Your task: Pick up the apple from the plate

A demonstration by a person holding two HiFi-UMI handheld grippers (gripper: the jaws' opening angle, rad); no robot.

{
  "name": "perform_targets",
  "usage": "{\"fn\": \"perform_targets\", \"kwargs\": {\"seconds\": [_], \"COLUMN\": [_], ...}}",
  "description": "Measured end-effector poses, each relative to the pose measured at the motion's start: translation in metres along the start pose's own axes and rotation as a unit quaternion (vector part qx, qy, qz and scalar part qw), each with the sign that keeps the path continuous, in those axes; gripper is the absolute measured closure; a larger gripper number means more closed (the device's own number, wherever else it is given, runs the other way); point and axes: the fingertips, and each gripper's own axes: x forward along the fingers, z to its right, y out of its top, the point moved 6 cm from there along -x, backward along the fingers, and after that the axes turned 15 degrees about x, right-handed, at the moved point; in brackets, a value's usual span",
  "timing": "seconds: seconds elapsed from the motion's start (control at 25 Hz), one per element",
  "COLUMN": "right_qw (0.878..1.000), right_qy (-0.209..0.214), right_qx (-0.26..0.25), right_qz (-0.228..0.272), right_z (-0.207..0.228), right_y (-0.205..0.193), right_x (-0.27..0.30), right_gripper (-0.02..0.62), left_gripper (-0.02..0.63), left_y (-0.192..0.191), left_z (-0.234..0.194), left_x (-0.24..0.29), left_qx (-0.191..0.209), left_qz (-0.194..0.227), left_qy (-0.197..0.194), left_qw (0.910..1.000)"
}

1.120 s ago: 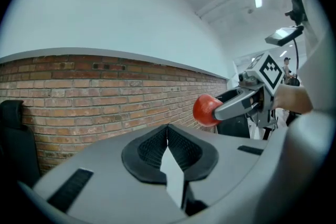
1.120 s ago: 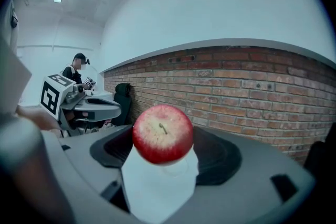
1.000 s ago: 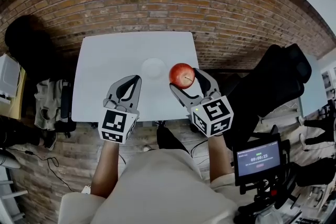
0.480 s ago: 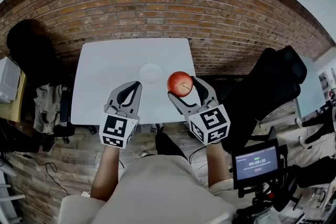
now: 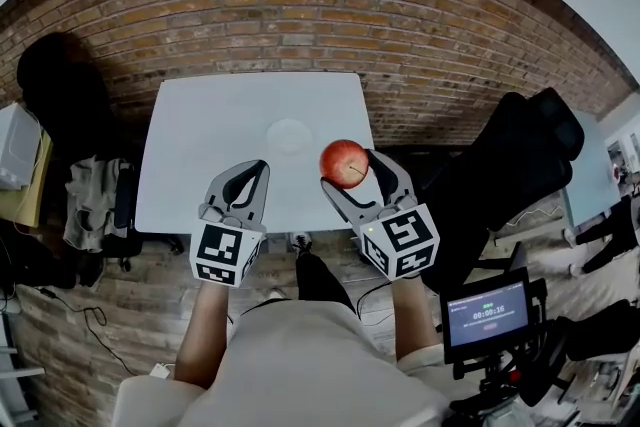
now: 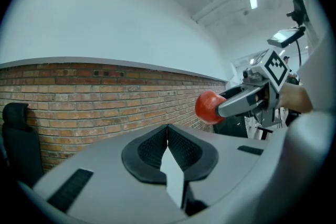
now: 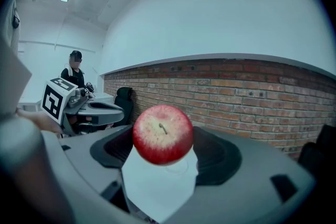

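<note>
A red apple [image 5: 345, 162] with its stem up is held above the table, clamped between the jaws of my right gripper [image 5: 356, 167]. The right gripper view shows the apple [image 7: 163, 134] filling the gap between the two dark pads. A small white plate [image 5: 288, 136] lies on the white table [image 5: 200, 135], left of and beyond the apple, with nothing on it. My left gripper [image 5: 252, 177] hovers over the table's near edge, its pads pressed together and nothing between them. From the left gripper view the apple [image 6: 209, 107] shows at the right, in the other gripper.
A brick floor surrounds the table. A black chair [image 5: 520, 155] stands to the right, and a dark chair [image 5: 50, 80] and a bundle of cloth [image 5: 92, 200] to the left. A small screen [image 5: 488, 312] sits at lower right. A person [image 7: 75, 68] stands far off.
The right gripper with the apple has drifted slightly down and toward me, staying above the table edge. The left gripper has barely moved.
</note>
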Motion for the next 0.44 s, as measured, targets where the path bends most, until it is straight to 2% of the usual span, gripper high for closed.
{"fn": "perform_targets", "kwargs": {"seconds": [0.44], "right_qw": [1.000], "right_qy": [-0.006], "right_qx": [0.003], "right_qz": [0.005], "right_z": [0.0016], "right_y": [0.0004], "right_x": [-0.0015], "right_gripper": [0.238], "left_gripper": [0.600], "left_y": [0.0010], "left_z": [0.0026], "left_x": [0.0014], "left_qx": [0.003], "left_qz": [0.003], "left_qy": [-0.006], "left_qw": [1.0000]}}
